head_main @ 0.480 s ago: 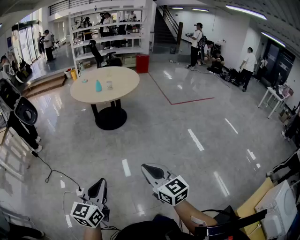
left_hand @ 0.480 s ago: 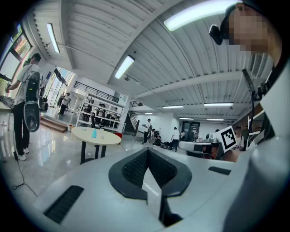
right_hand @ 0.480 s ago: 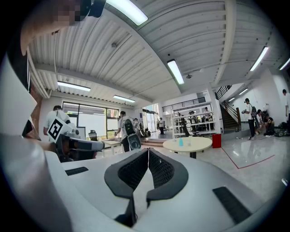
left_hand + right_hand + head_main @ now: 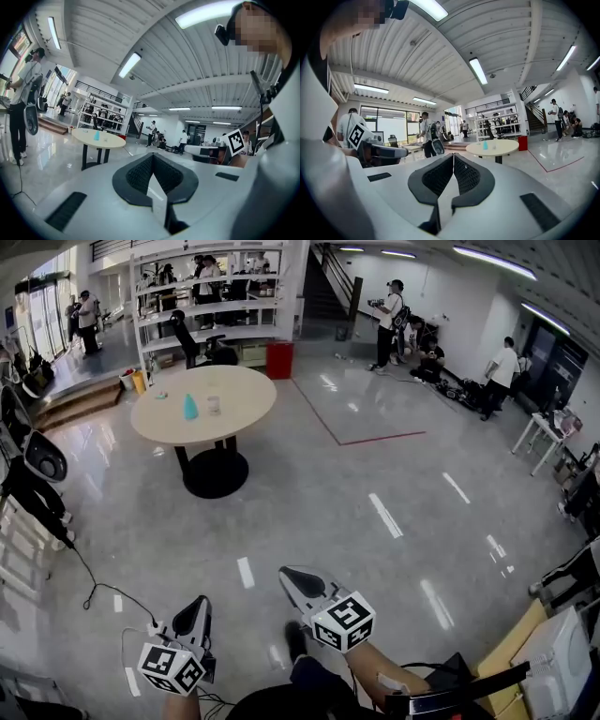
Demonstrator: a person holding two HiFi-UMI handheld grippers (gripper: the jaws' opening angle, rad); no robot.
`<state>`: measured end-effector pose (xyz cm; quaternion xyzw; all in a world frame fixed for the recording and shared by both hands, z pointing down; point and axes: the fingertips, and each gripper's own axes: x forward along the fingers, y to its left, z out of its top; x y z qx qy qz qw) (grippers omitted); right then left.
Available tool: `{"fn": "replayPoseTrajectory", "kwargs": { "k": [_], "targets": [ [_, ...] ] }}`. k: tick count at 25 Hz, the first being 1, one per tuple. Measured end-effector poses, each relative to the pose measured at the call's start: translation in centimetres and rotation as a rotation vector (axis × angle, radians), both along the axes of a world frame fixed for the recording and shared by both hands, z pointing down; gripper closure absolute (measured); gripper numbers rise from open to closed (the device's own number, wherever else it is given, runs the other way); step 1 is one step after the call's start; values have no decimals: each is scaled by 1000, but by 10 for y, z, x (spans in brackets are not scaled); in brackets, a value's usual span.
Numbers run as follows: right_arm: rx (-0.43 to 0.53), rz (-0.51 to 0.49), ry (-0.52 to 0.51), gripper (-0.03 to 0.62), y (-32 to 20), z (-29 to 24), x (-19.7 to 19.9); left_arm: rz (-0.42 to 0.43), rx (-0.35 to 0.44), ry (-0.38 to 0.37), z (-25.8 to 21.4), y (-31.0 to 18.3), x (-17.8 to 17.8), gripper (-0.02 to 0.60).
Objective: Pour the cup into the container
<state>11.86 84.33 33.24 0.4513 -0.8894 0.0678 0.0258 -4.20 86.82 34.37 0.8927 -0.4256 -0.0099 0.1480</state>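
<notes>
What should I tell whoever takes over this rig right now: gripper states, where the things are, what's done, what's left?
Left gripper: fingers together, empty.
Right gripper: fingers together, empty.
Things: a teal vessel and a small clear vessel stand apart on the round table, far across the floor from both grippers; too small to tell which one gets poured.
Done: nothing; neither vessel is touched.
Left: walk to the table, grasp one vessel, pour it into the other.
</notes>
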Motion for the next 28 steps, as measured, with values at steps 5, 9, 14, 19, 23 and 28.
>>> {"fn": "replayPoseTrajectory", "kwargs": {
  "k": [5,9,14,19,23,28],
  "targets": [
    [4,-30,-7,587,-59,0,10,-31,-18,-5,6,-56,10,586],
    [6,-66,-24,587,-124,1,22,-61,-10,-13,1,-118,23,586],
    [19,-93,-26,586,-212,0,50,-82,-7,-20,2,-207,50,586],
    [9,-100,-35,588,-282,3,76,-82,1,-47,-7,-272,75,586],
    [4,-114,-51,586,-325,4,87,-94,-23,-75,-7,-312,85,586],
    [-7,-103,-52,586,-374,9,79,-65,-38,-73,-2,-365,82,586]
  ]
}}
